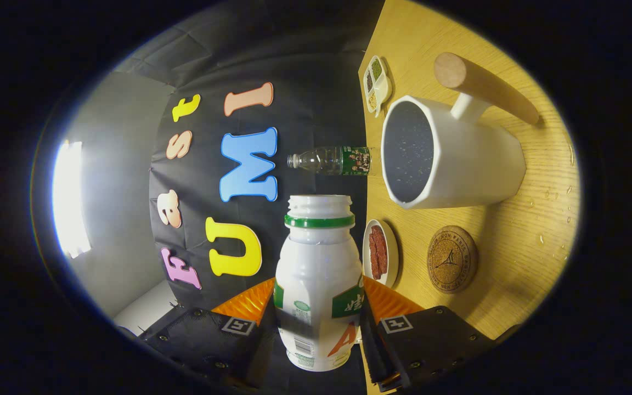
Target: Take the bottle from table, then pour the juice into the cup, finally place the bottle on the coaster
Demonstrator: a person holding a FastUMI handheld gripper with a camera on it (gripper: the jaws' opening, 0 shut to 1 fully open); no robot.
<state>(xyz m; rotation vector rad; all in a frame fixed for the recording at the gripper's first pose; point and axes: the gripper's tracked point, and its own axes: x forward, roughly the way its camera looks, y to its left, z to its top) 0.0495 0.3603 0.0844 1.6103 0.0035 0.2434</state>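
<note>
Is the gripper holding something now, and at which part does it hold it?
Yes. The fingers press on both sides of the white bottle, at its lower body; its open neck points beyond them.

The hand-held gripper (319,323) is rolled sideways, both fingers (239,307) pressed against the bottle (319,274) between them.
</note>
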